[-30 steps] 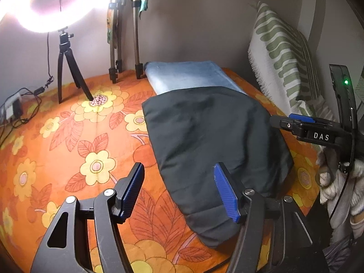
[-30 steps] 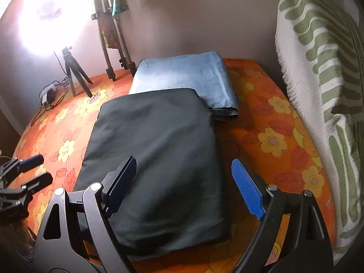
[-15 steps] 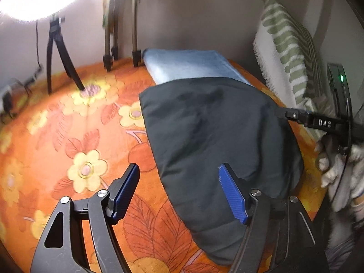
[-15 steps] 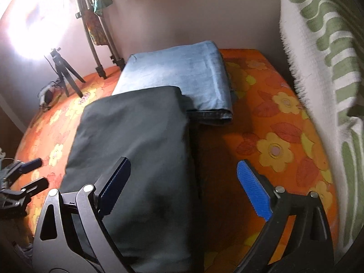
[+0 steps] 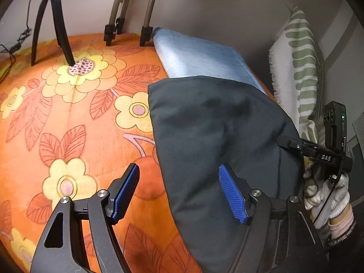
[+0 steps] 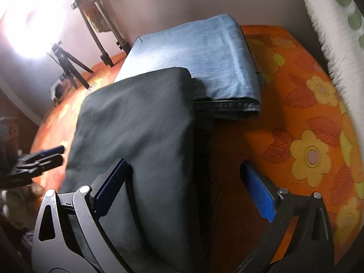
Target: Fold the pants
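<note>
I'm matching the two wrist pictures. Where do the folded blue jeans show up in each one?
Left wrist view: the folded blue jeans lie upper centre, beyond the dark pants, whose far end overlaps them.
Right wrist view: the jeans lie upper centre, their folded edge sticking out right of the dark pants.
Shared landmark: the tripod legs just left of the jeans.

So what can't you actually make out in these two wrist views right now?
- Dark pants: near end cut off by the bottom edge, both views.
- Folded jeans: near part hidden under the dark pants; motion-blurred in the right view.
- Ring light: glare washes it out, right view.
- Striped cushion: cut off by the lens rim.
</note>
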Available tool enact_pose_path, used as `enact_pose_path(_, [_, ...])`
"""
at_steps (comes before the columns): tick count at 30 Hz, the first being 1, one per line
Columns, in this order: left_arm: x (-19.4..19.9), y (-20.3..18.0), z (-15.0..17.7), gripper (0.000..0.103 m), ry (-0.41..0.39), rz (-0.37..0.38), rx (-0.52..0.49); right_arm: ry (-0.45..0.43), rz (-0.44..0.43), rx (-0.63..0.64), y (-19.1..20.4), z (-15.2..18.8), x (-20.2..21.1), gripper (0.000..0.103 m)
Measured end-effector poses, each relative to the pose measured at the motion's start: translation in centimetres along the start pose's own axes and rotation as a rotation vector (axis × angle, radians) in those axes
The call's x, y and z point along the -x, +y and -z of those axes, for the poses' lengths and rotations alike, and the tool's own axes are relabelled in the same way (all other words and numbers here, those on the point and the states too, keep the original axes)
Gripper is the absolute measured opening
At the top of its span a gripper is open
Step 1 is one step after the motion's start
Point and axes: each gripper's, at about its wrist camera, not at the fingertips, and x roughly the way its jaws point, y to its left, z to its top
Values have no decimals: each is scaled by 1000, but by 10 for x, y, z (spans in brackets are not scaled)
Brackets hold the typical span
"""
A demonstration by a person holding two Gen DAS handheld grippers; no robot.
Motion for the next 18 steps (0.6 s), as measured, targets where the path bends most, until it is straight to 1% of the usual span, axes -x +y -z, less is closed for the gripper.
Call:
enact_pose_path(5, [-18,7,-5,72,27,15,56,32,-106,-52,-10,-2,-17,101])
enact_pose_path(7, [-20,8,-6,72,13,17,58,28,-114,-39,-8,-4,-20,101])
enact_pose_path(9, [-21,9,-8,72,10,21,62,22,-128,-33,-7,-5,-22,98])
enact_pose_path(11, [-23,10,-9,72,6,33,64,21,-156,-36,-5,-6,-23,83])
enact_pose_path(12, [-23,9,-9,72,3,39,66,29,-182,-39,-5,-6,-24,77])
enact_pose_path(13, [-24,10,-10,72,0,44,69,34,-195,-44,-4,-6,-25,76])
enact_pose_path(15, [-25,9,-11,72,-6,54,73,33,-186,-32,-2,-6,-26,75])
enact_pose_path(18, [-27,7,-11,72,-14,73,68,30,-189,-37,-2,-6,-26,71])
